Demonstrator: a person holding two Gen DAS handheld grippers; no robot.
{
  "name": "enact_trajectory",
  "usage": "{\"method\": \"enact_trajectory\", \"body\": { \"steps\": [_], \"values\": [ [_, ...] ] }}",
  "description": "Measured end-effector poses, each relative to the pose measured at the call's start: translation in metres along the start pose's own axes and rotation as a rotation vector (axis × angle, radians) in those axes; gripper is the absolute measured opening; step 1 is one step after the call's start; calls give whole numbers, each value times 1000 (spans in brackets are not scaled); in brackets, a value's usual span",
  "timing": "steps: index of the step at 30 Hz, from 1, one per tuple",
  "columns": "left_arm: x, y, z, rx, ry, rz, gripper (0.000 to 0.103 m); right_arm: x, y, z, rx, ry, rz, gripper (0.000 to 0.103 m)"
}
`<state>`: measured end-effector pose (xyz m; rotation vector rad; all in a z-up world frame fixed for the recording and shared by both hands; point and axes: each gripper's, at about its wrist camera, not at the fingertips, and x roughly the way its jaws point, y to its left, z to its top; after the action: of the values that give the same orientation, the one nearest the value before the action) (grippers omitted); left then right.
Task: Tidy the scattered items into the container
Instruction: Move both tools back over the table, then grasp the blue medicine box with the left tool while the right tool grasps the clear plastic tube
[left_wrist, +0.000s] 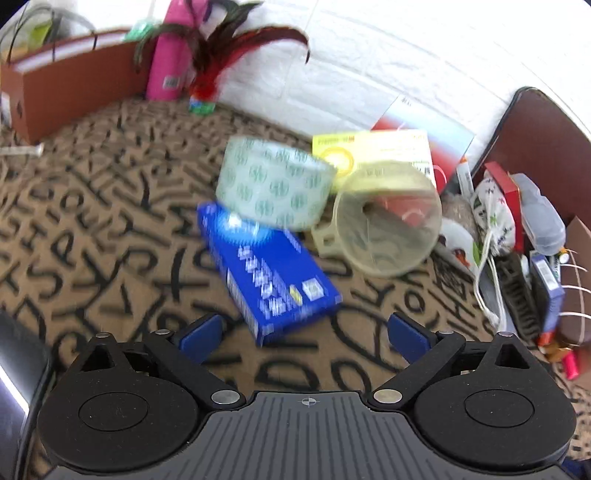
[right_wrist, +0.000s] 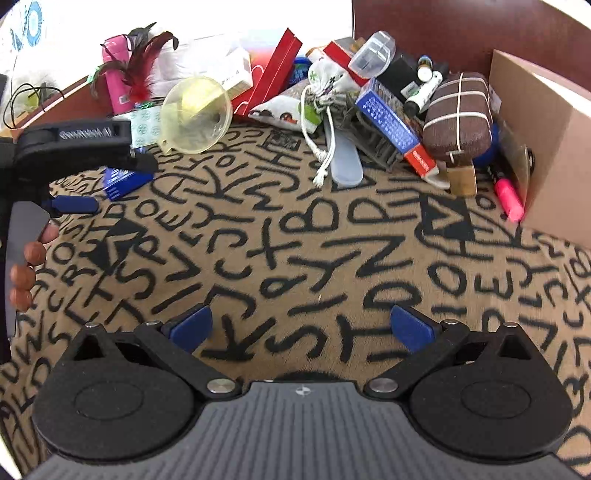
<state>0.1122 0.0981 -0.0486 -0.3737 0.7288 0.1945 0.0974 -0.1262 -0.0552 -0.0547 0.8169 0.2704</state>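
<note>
My left gripper (left_wrist: 306, 334) is open and empty, just short of a blue box (left_wrist: 269, 273) lying on the patterned cloth. A roll of printed tape (left_wrist: 273, 181) leans on the box's far end. A yellow funnel (left_wrist: 388, 218) lies to its right, in front of a yellow-white box (left_wrist: 373, 151). My right gripper (right_wrist: 301, 328) is open and empty over bare cloth. In the right wrist view the left gripper (right_wrist: 74, 173) stands at the left by the blue box (right_wrist: 123, 181), tape (right_wrist: 146, 125) and funnel (right_wrist: 197, 114). A cardboard box (right_wrist: 554, 147) stands at the right.
A heap of small items lies at the back right: a drawstring bag (right_wrist: 328, 88), a blue-red box (right_wrist: 395, 125), a brown bundle (right_wrist: 458, 114), a padlock (right_wrist: 461, 179), a pink marker (right_wrist: 509, 199). A pink bottle (left_wrist: 170, 62) and feathers (left_wrist: 221, 48) stand at the back left.
</note>
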Motion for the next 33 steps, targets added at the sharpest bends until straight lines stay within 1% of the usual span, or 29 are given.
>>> {"method": "enact_trajectory", "body": {
  "steps": [3, 5, 7, 9, 11, 14, 17, 19, 20, 23, 24, 25, 27, 28, 33],
  "values": [
    [9, -3, 5, 26, -12, 13, 101, 10, -1, 6, -16, -18, -28, 102],
    [14, -3, 6, 47, -24, 29, 100, 17, -4, 12, -4, -35, -45, 102],
    [20, -3, 8, 73, -36, 58, 94, 24, -8, 18, 11, -48, -55, 102],
    [24, -3, 9, 109, -51, 92, 83, 32, -11, 25, 7, -61, -57, 102],
    [26, -2, 9, 134, -60, 94, 81, 39, -13, 32, 3, -75, -62, 101],
    [26, 0, 9, 144, -65, 87, 79, 51, -17, 44, 8, -97, -74, 95],
    [25, 1, 9, 144, -65, 84, 77, 61, -22, 58, 27, -113, -94, 84],
    [24, 1, 8, 151, -67, 86, 76, 66, -25, 67, 33, -118, -102, 72],
    [24, 1, 7, 157, -68, 87, 75, 69, -26, 72, 36, -119, -105, 70],
    [21, 0, 4, 174, -68, 86, 71, 74, -26, 77, 23, -115, -121, 55],
    [19, 0, 3, 176, -67, 83, 70, 72, -25, 76, 16, -114, -120, 42],
    [17, 0, 1, 179, -65, 81, 69, 69, -24, 73, 9, -113, -109, 35],
    [11, 0, -3, 188, -60, 76, 67, 62, -20, 65, -9, -109, -97, 35],
    [8, 1, -7, 193, -57, 71, 66, 58, -18, 61, -16, -104, -93, 28],
    [-16, -1, -27, 236, -35, 34, 65, 27, -17, 32, 11, -72, -37, 28]
  ]
}}
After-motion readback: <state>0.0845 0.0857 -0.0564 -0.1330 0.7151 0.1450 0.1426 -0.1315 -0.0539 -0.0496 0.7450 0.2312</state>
